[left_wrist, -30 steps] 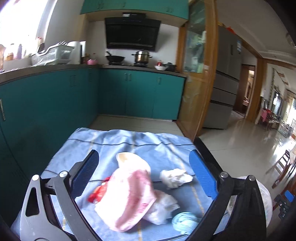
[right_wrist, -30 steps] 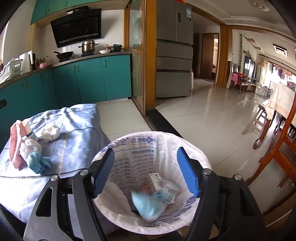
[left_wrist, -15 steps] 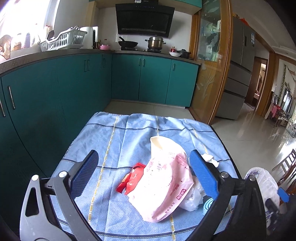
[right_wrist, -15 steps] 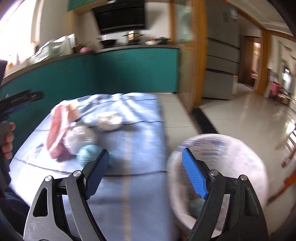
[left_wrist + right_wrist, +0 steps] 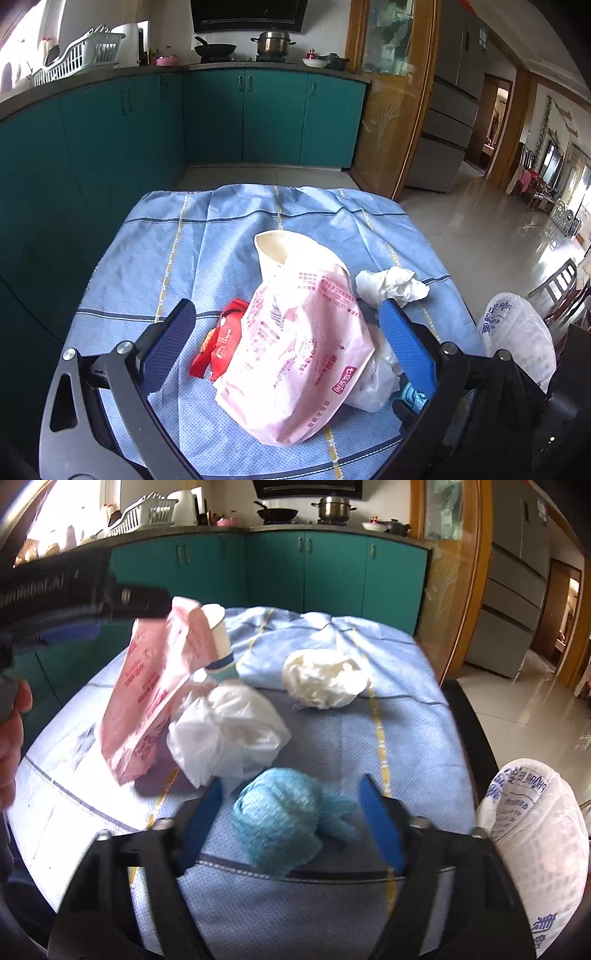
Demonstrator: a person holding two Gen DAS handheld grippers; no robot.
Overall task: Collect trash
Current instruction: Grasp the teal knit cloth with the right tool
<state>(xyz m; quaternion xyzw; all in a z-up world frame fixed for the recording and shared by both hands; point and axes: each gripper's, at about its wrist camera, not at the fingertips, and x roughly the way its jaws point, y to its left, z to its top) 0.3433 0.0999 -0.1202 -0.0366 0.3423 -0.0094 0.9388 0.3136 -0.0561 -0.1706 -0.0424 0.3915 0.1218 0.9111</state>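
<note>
On the blue cloth-covered table lie a pink plastic bag, a red wrapper, a paper cup, a white crumpled tissue and a white plastic bag. My left gripper is open, low over the pink bag, its fingers on either side. My right gripper is open with a crumpled blue wad between its fingers, not clamped. Beyond it sit the white plastic bag, tissue and pink bag.
A bin with a white printed liner stands off the table's right edge, also seen as the bin. The left gripper's body and a hand fill the upper left. Teal cabinets run behind and left; tiled floor opens right.
My right gripper swung left from above the bin to the table and now straddles the blue wad. My left gripper shifted closer over the pink bag. Both stayed open.
</note>
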